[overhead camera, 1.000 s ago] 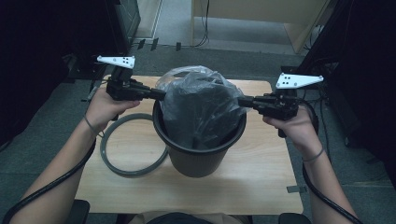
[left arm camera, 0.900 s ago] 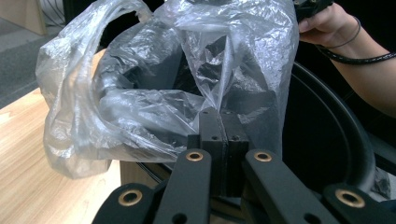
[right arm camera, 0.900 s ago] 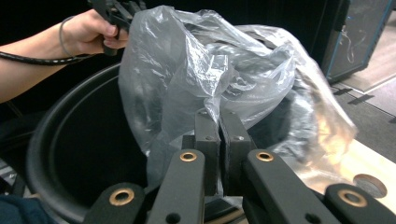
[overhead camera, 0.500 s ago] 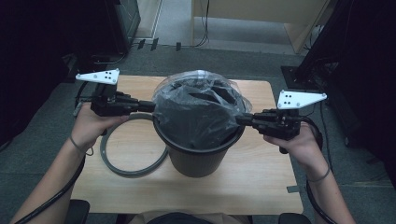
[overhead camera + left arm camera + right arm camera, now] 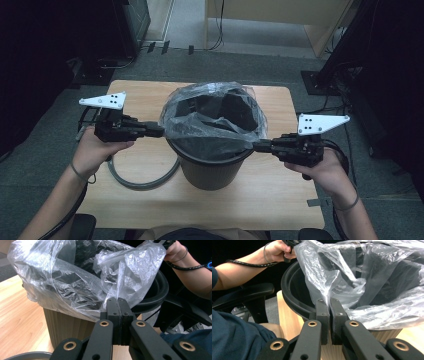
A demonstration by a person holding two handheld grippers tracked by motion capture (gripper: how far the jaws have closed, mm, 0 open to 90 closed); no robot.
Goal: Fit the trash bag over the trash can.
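Note:
A black bin stands mid-table with a clear plastic bag stretched wide over its mouth. On the bin's left, my left gripper is shut on the bag's edge. The left gripper view has the jaws pressed together on a pinch of the bag, the bin just beyond. My right gripper is shut on the opposite edge, at the bin's right rim. In the right gripper view its jaws clamp the film of the bag above the bin's rim.
A grey ring lies flat on the wooden table, left of the bin and partly behind it. An office chair's armrest sits close by the near table edge. Dark equipment surrounds the table on the floor.
Both grippers have drawn outward and toward the near side with the bag's edges, spreading the bag's mouth wider over the bin. The right one has sunk to rim level.

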